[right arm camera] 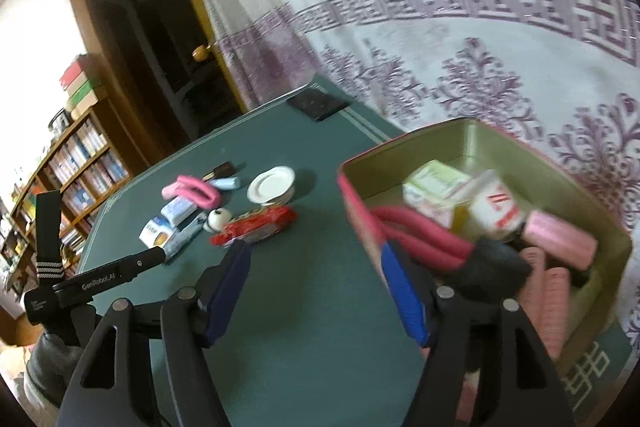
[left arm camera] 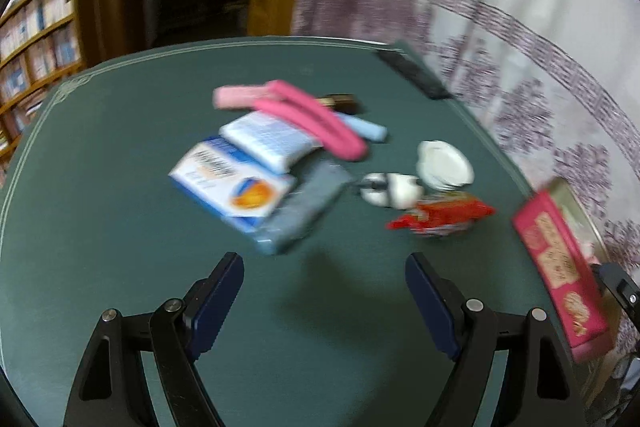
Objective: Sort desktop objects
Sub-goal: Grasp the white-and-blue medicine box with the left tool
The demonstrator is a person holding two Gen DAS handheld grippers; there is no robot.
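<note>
Both tongs, left [left arm camera: 324, 303] and right [right arm camera: 316, 291], were held apart, empty | boxes [left arm camera: 236, 183] lay heaped mid-surface [left arm camera: 100, 227], tin [right arm camera: 472, 139] alongside | heap could be toppled by a careless grasp.

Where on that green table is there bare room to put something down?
Bare cloth lies between the open left gripper and the blue-and-white box, and left of that box. It is crowded around the pink clip, white lid and red packet; the tin is nearly full.
</note>
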